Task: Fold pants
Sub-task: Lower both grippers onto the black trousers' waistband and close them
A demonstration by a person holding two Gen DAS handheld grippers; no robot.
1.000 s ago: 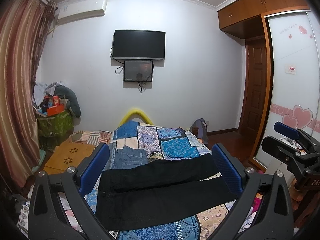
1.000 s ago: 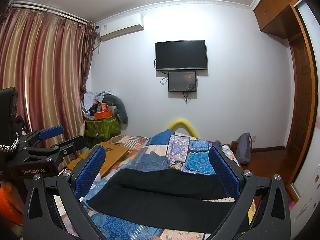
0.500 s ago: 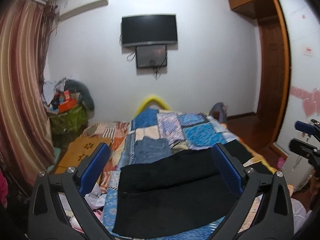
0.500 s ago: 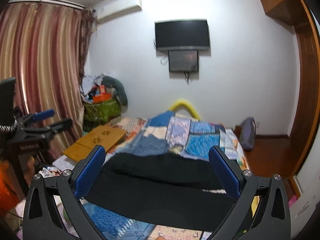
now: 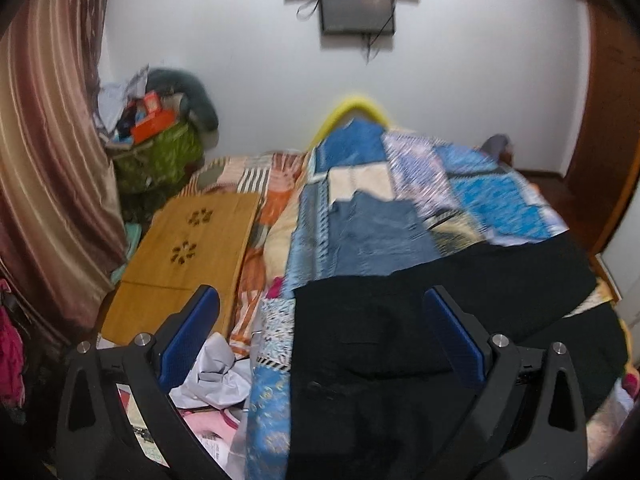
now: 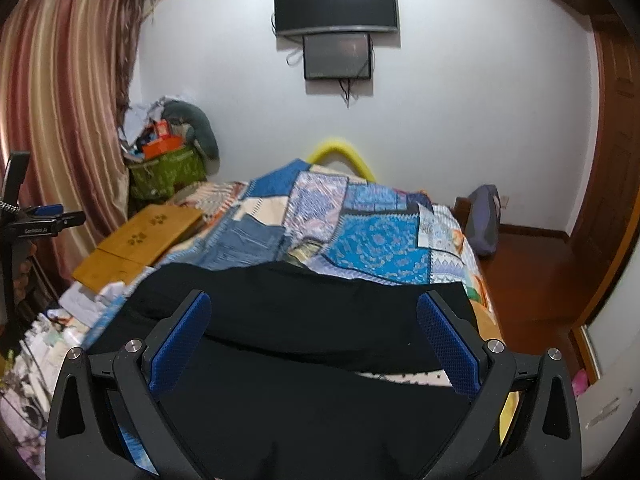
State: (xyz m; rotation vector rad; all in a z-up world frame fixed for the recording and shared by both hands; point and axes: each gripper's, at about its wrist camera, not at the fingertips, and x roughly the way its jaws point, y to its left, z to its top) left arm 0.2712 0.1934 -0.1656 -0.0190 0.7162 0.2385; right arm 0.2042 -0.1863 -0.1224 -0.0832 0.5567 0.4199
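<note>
Both grippers, left (image 5: 320, 340) and right (image 6: 312, 344), hang wide open above the black pants (image 6: 304, 320) spread flat on the bed (image 6: 380, 240), ready for grabbing.

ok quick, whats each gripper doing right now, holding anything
Left gripper: open, holding nothing, above the waist end of the black pants.
Right gripper: open, holding nothing, above the black pants' legs.
</note>
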